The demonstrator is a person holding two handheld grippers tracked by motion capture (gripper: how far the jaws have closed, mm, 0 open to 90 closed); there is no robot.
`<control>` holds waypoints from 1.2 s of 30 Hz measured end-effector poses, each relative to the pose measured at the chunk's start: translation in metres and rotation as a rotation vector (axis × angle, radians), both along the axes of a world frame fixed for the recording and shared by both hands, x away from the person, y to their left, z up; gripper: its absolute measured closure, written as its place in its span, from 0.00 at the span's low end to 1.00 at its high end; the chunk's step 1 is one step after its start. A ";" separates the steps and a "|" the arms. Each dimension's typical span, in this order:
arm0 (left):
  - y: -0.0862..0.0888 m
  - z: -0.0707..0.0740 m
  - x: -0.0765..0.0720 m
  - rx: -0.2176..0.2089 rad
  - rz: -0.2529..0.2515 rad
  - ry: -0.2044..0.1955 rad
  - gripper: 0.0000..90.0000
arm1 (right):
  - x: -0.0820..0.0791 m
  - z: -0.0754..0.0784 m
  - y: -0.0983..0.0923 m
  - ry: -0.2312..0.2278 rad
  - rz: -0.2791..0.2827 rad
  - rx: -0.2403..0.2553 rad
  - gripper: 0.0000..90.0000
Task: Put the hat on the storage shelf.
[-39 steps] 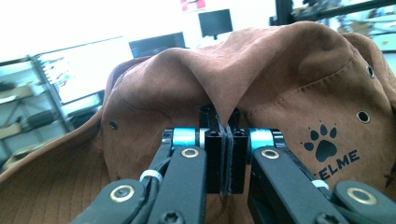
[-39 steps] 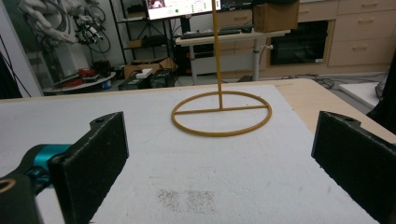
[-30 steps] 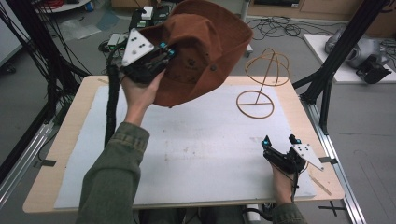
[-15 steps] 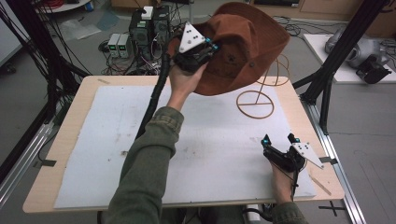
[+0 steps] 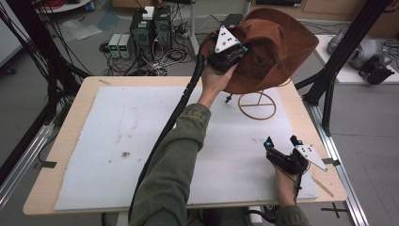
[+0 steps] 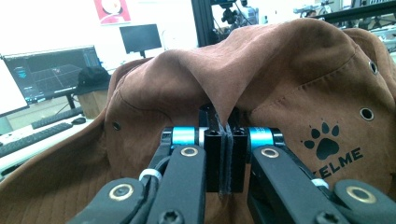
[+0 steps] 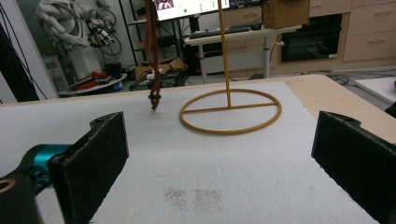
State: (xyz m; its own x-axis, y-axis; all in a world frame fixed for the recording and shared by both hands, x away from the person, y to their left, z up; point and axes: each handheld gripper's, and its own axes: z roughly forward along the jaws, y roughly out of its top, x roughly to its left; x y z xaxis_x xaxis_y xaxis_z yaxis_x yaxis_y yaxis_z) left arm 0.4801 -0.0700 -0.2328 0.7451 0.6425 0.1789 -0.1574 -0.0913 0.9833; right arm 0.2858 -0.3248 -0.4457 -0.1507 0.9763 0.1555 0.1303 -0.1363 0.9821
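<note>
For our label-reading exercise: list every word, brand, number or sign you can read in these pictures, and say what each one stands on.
"KELME", partly cut off by the gripper arm, under a black paw-print sign: on the brown hat pinched in the left gripper.
Monitor screens behind the hat: text too small to read.
Red poster on the wall: blurred, unreadable.
Screen behind the wire stand: too small to read.

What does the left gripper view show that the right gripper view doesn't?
The left gripper view shows the left hand-held gripper pinching a fold of the brown suede brimmed hat, with its paw-print logo. The right gripper view shows the open right hand-held gripper low over the white table mat, facing the tan wire hat stand's ring base. Both show part of the hat: its dangling brown chin cord hangs beside the stand.
</note>
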 end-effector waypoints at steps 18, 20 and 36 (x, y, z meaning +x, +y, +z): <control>-0.044 -0.016 0.035 -0.084 -0.014 0.027 0.98 | 0.001 -0.002 -0.003 0.011 0.014 0.017 0.03; -0.048 -0.019 0.036 -0.073 -0.020 0.031 0.98 | 0.001 -0.002 -0.004 0.010 0.013 0.010 0.03; -0.060 -0.044 0.043 0.020 -0.033 0.091 0.98 | 0.004 -0.002 -0.004 0.005 0.018 0.030 0.03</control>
